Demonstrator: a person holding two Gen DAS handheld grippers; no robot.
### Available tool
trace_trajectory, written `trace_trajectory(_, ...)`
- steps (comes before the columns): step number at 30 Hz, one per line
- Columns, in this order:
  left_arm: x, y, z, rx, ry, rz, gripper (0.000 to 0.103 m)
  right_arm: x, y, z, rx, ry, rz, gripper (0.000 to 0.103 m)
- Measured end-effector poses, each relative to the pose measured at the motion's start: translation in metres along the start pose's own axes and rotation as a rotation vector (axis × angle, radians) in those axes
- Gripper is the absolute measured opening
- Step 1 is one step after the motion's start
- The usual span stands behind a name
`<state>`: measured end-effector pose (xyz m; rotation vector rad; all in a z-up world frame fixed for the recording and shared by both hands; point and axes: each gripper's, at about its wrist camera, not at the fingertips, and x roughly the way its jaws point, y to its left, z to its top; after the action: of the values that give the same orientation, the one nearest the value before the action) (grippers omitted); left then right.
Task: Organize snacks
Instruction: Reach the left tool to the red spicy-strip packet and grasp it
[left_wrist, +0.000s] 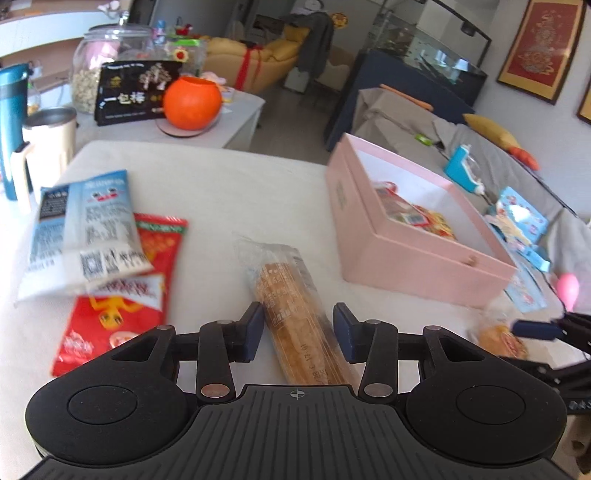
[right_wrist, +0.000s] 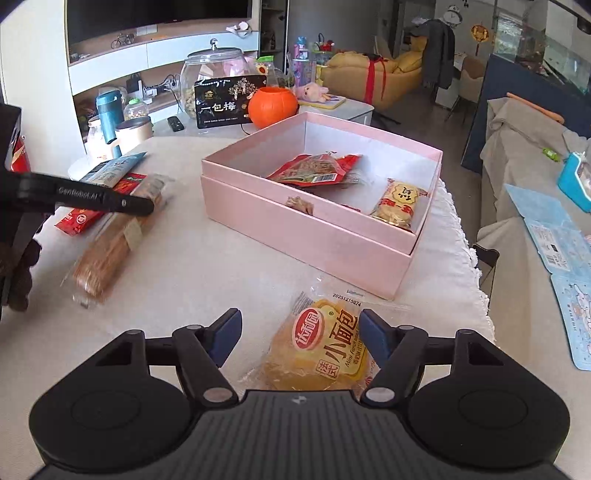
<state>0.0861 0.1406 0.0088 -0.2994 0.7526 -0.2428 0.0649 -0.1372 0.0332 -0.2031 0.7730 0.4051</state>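
Note:
A long clear-wrapped biscuit pack lies on the white table between the open fingers of my left gripper; it also shows in the right wrist view. A blue-white packet and a red packet lie to its left. My right gripper is open around a yellow mini-bread packet, which lies on the table. The open pink box holds a red snack pack and a yellow snack pack. The pink box sits right of my left gripper.
A side table behind holds an orange pumpkin bowl, a black plum box, a glass jar, a teal flask and a cream mug. A grey sofa with blue cards stands to the right.

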Motion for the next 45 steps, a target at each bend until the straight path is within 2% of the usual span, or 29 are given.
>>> trace_trajectory(3,-0.014,-0.008,-0.016,0.006,0.052,-0.082,0.047,0.0,0.009,0.002,-0.013,-0.005,0.019,0.071)
trace_trajectory(5,-0.027,-0.01,-0.02,0.032,0.04,-0.092,0.047,0.0,0.018,0.004,-0.024,-0.012,0.039,0.071)
trace_trajectory(7,-0.045,-0.006,-0.018,0.049,-0.012,-0.081,0.047,-0.001,0.026,0.006,-0.038,-0.02,0.06,0.072)
trace_trajectory(9,-0.064,0.007,-0.012,0.033,-0.114,-0.013,0.047,-0.002,0.035,0.009,-0.058,-0.024,0.077,0.072)
trace_trajectory(12,-0.084,0.044,0.001,-0.085,-0.279,0.153,0.047,-0.002,0.047,0.012,-0.094,-0.031,0.082,0.072)
trace_trajectory(15,-0.082,0.088,0.014,-0.226,-0.361,0.295,0.046,-0.002,0.056,0.013,-0.111,-0.029,0.091,0.072)
trace_trajectory(18,-0.061,0.116,0.021,-0.277,-0.311,0.29,0.046,-0.003,0.06,0.016,-0.106,-0.026,0.111,0.072)
trace_trajectory(20,-0.046,0.117,0.022,-0.254,-0.265,0.259,0.046,-0.005,0.063,0.019,-0.103,-0.031,0.121,0.072)
trace_trajectory(22,-0.035,0.109,0.02,-0.192,-0.221,0.231,0.046,-0.007,0.067,0.024,-0.101,-0.042,0.131,0.072)
trace_trajectory(28,-0.025,0.058,0.001,0.021,-0.143,0.072,0.045,-0.002,0.078,0.029,-0.119,-0.033,0.147,0.073)
trace_trajectory(30,-0.025,0.045,-0.006,0.045,-0.112,0.015,0.045,0.002,0.079,0.026,-0.117,-0.021,0.15,0.073)
trace_trajectory(33,-0.027,0.034,-0.018,0.027,-0.061,-0.069,0.045,0.004,0.075,0.019,-0.114,-0.005,0.14,0.073)
trace_trajectory(37,-0.037,0.014,-0.03,0.104,-0.042,-0.041,0.051,0.002,0.062,0.011,-0.098,0.012,0.109,0.073)
trace_trajectory(39,-0.044,0.005,-0.031,0.153,-0.053,0.017,0.052,-0.001,0.054,0.008,-0.088,0.011,0.088,0.073)
trace_trajectory(41,-0.054,0.0,-0.031,0.159,-0.087,0.086,0.049,-0.008,0.045,0.005,-0.081,0.002,0.065,0.073)
trace_trajectory(43,-0.065,-0.004,-0.03,0.148,-0.111,0.081,0.049,-0.014,0.038,0.001,-0.084,-0.005,0.041,0.073)
trace_trajectory(45,-0.069,-0.007,-0.027,0.15,-0.101,0.06,0.049,-0.019,0.031,-0.003,-0.089,-0.01,0.013,0.074)
